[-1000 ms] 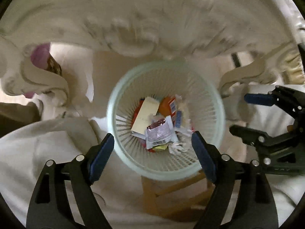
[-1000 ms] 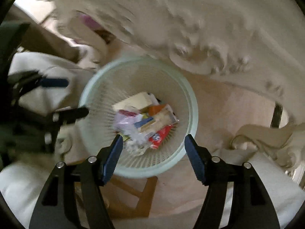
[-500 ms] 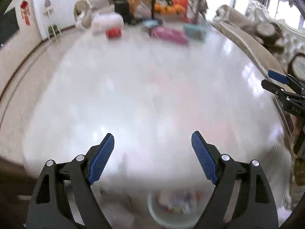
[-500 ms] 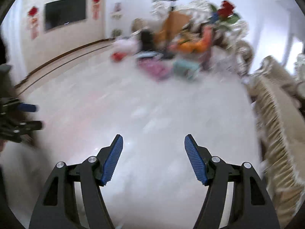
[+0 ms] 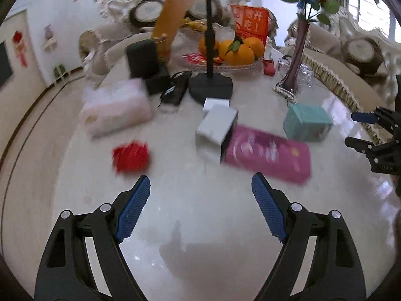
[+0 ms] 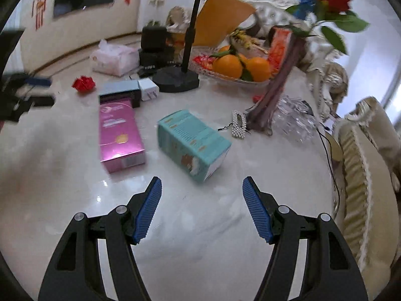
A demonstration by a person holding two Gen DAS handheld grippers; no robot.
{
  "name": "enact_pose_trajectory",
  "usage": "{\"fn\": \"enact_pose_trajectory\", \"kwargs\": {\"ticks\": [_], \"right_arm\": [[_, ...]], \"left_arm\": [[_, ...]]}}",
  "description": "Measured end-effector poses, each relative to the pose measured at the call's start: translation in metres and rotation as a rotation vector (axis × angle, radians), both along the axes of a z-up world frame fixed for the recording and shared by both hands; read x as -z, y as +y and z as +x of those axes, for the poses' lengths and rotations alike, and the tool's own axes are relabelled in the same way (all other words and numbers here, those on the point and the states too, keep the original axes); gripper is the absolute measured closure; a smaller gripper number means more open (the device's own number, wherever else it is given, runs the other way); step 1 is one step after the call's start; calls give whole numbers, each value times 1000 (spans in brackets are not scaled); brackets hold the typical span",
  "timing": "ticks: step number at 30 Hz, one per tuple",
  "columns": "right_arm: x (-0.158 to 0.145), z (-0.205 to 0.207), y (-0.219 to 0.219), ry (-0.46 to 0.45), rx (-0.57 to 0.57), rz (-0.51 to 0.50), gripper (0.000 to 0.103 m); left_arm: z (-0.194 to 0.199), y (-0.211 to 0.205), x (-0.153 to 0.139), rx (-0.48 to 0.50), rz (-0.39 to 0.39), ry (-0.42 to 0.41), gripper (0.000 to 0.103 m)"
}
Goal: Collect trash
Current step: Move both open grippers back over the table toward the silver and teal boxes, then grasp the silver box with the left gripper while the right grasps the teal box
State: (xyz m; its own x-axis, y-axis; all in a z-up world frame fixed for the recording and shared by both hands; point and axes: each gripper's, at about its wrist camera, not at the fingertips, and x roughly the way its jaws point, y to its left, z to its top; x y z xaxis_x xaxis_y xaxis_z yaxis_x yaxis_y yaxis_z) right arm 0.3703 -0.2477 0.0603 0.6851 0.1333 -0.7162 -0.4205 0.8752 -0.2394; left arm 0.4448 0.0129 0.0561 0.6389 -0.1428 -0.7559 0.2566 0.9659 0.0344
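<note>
Table (image 6: 190, 238): pale, glossy stone top, the largest thing I have under both cameras; the near part is bare, the clutter sits further back.

Fruit bowl (image 6: 225, 76): glass, with oranges, at the back beside a dark lamp stand (image 6: 186, 50) and a tall vase (image 6: 278, 82) of flowers. Not trash, by my reading; I leave these alone.

Tissue pack (image 5: 116, 106): soft, pinkish white, back left, blurred. Probably in use, not trash.

Pink box (image 6: 119, 135): long, lying flat, its far end against a small grey box (image 6: 120, 92). Likely an empty carton.

Teal box (image 6: 193, 144): lying on its side, just ahead of my right gripper, apart from the pink box. Likely trash too.

Red wrapper (image 5: 130, 155): crumpled, small, alone on the bare top, just ahead and left of my left gripper.

Left gripper (image 5: 200, 204): jaws wide apart, nothing between them, hovering over the table.

Right gripper (image 6: 201, 207): jaws apart, somewhat narrower, empty; also seen at the right edge of the left view.

Step in hand, as I judge it: both hands empty and choosing the next piece. No bin shows in either view.

Next move: bring the left down onto the red wrapper and pinch it; for the right, widen the jaws first, since the teal box looks broader than the present gap, then take it across its narrow side.
</note>
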Motion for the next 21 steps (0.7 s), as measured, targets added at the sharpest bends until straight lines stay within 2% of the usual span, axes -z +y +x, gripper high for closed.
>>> {"fn": "enact_pose_trajectory", "kwargs": {"ticks": [4, 9, 15, 19, 21], "right_arm": [[2, 28, 1, 46, -60, -2, 39], [5, 60, 1, 132, -139, 23, 39], [9, 81, 4, 160, -172, 37, 39], [14, 93, 4, 169, -169, 27, 39], [14, 94, 5, 166, -178, 16, 39]], "left_arm": [[49, -8, 12, 34, -29, 39, 22], [95, -24, 27, 92, -2, 66, 22], [114, -43, 36, 196, 25, 92, 22], [130, -46, 44, 203, -44, 157, 22], [135, -48, 48, 207, -51, 172, 22]]}}
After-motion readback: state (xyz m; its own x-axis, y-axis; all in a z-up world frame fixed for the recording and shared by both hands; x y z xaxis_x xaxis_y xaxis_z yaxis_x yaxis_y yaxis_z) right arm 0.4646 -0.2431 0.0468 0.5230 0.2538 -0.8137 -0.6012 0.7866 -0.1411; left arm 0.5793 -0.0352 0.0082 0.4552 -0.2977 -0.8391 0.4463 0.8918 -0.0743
